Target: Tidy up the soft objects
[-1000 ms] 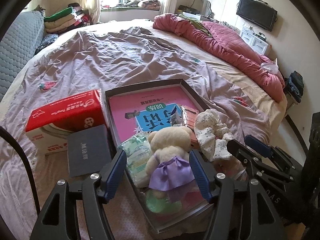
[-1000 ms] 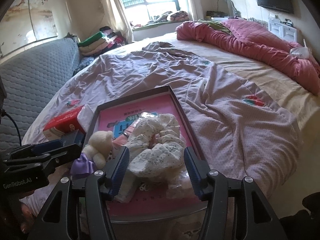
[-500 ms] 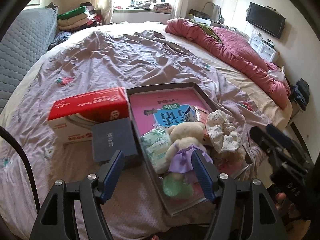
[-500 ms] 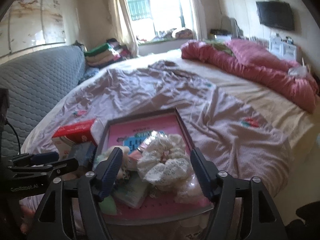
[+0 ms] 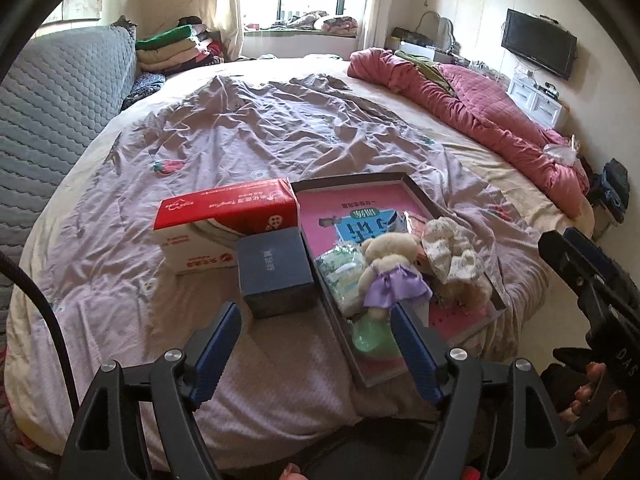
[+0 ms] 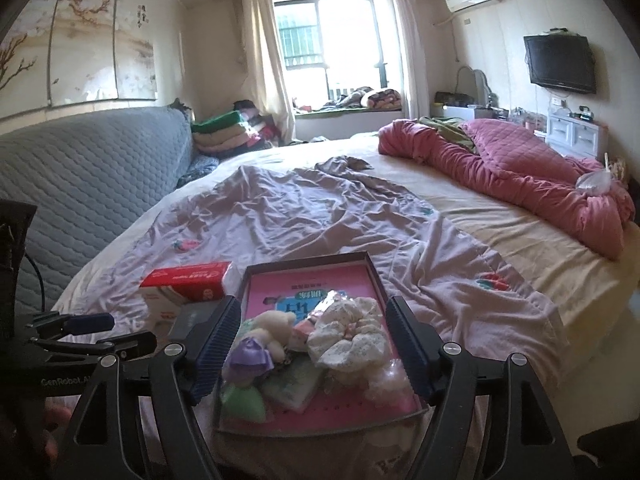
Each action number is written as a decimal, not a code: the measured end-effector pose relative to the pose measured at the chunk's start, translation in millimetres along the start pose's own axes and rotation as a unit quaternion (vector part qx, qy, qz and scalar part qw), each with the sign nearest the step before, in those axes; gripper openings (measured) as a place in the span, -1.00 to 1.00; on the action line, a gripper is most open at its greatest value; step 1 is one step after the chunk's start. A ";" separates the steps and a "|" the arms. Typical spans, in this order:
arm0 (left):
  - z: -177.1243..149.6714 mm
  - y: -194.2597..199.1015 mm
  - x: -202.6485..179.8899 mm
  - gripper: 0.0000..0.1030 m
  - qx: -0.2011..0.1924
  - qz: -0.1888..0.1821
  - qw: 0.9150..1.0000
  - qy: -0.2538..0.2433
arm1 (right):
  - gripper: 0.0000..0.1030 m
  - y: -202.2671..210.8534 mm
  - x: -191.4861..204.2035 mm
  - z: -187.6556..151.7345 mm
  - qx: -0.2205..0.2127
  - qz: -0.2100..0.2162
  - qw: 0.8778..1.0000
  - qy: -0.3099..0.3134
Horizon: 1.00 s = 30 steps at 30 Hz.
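Observation:
A shallow dark-rimmed box [image 5: 352,179] with a pink book inside lies on the bed near its front edge. In it sit a cream teddy bear in a purple dress [image 5: 390,268], a floral white scrunchie [image 5: 448,250], a pale green wipes pack [image 5: 342,276] and a green soft item [image 5: 370,334]. The same box [image 6: 308,258], bear [image 6: 260,342] and scrunchie [image 6: 348,332] show in the right wrist view. My left gripper [image 5: 316,344] is open and empty, held back above the near edge. My right gripper [image 6: 312,344] is open and empty, over the box's near end.
A red and white tissue box [image 5: 224,224] and a dark blue box [image 5: 276,270] sit left of the tray. A wrinkled lilac sheet [image 5: 260,132] covers the bed. A rolled pink quilt [image 5: 472,96] lies at the far right. A grey quilted headboard [image 5: 48,100] is at left.
Both grippers have pulled back and up from the box, so the objects look smaller and farther. The soft items stay in the box. Both stay open.

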<state>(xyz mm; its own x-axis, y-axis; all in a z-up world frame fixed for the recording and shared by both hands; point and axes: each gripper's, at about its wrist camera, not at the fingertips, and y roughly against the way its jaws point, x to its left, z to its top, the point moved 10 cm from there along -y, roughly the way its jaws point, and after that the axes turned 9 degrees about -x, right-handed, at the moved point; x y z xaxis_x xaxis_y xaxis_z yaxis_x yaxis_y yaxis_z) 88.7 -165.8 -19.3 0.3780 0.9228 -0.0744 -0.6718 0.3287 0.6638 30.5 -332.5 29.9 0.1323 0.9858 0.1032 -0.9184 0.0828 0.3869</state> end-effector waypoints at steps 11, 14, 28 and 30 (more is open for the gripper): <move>-30.9 20.4 6.5 0.49 0.020 0.022 0.999 0.023 | 0.60 24.5 14.9 -15.1 0.027 0.013 1.000 0.008; -38.5 25.7 6.9 0.49 0.021 0.029 0.999 0.019 | 0.61 30.5 18.9 -19.8 0.031 0.018 0.999 0.007; -67.4 36.0 0.5 0.49 0.037 0.035 0.999 0.005 | 0.61 47.6 51.8 -48.4 0.059 0.040 0.997 0.041; -66.6 38.7 2.2 0.49 0.032 0.037 0.999 0.008 | 0.61 48.9 53.6 -49.1 0.057 0.042 0.997 0.044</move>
<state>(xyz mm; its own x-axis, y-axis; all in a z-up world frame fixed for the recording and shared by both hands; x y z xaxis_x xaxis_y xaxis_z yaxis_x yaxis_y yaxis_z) 21.1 -137.7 -43.3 0.3180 0.9474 -0.0349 -0.6553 0.2462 0.7141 -25.6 -268.4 9.3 0.0185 0.9979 0.0616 -0.8761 -0.0135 0.4819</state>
